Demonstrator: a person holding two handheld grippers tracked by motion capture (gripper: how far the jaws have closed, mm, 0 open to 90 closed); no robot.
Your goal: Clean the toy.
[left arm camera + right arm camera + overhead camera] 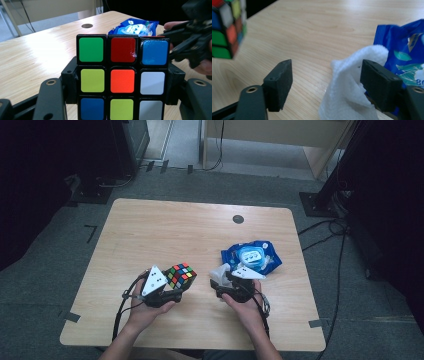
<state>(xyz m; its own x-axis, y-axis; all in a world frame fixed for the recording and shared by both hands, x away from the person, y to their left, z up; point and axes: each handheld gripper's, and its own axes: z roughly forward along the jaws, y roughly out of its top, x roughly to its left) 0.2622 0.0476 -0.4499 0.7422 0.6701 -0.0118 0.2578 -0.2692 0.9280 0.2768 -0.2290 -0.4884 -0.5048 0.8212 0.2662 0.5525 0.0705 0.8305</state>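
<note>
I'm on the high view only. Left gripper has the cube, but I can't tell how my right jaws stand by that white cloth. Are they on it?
Observer: No. In the right gripper view the right gripper is open; the white cloth leans against one jaw, the other stands apart.
Operator: Is the cube seated properly?
Observer: In the left gripper view the cube sits squarely between the left gripper's jaws, clamped on both sides.
Operator: Which sticker is at the centre of the face toward that camera?
Observer: Orange, with red above it.
</note>
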